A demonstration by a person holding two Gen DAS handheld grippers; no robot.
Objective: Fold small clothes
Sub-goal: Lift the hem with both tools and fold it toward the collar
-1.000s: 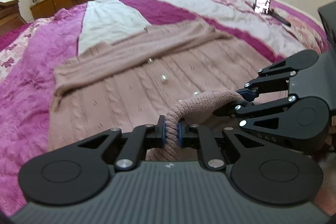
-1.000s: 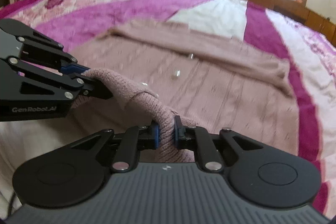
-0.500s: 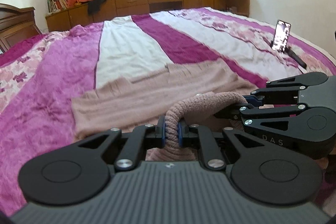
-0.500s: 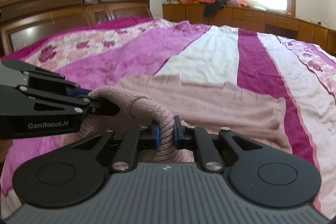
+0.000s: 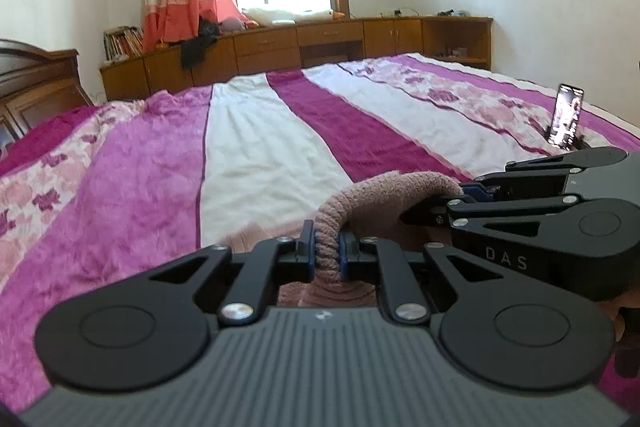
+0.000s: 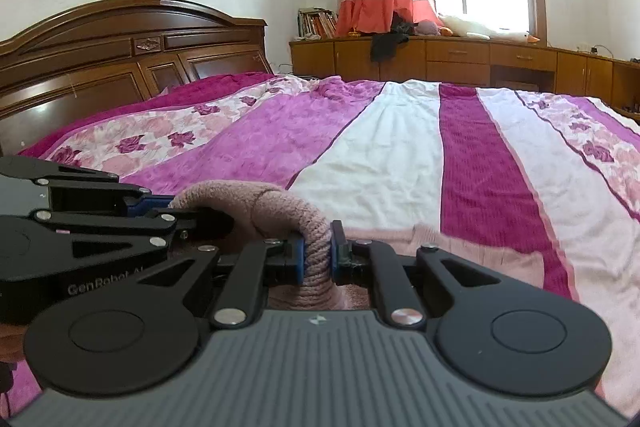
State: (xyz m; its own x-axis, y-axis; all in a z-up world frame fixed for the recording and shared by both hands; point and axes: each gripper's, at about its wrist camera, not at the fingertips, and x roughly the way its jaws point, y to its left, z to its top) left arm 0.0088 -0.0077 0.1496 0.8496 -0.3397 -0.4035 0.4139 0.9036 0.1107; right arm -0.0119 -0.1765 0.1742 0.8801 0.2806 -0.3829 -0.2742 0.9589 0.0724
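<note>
Sweater (image 5: 384, 187) edge is pinched tight in both the left gripper (image 5: 327, 247) and right gripper (image 6: 317, 255), side by side above the striped bedspread (image 5: 256, 147), I'd guess so the hem carries over evenly for the fold.

sweater (image 5: 384, 187): dusty pink | bedspread (image 5: 256, 147): magenta-white stripes, floral

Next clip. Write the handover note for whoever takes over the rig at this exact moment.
Left gripper: shut on the ribbed edge of the pink knit sweater.
Right gripper: shut on the same edge, close beside the left one.
Sweater: its held edge is raised; the rest lies on the striped bedspread, mostly hidden below the grippers.
Done: both grips secure.
Left: lay the edge down to finish the fold, release.
</note>
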